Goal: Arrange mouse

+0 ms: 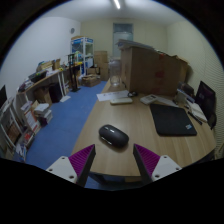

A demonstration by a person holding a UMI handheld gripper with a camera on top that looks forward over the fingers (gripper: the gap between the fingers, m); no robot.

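A dark grey computer mouse (113, 136) lies on the wooden table (130, 120), just ahead of my fingers and a little left of the midline between them. A black mouse mat (172, 120) lies to the right of the mouse, further along the table. My gripper (114, 162) is open and empty, its purple pads (82, 160) spread wide apart above the table's near edge. The mouse is not between the fingers; it sits just beyond their tips.
A laptop (205, 100) stands at the table's right edge. Papers (112, 96) lie at the far left of the table. Cardboard boxes (152, 68) stand at the far end. Blue carpet (60, 125) and cluttered shelves (40, 90) are to the left.
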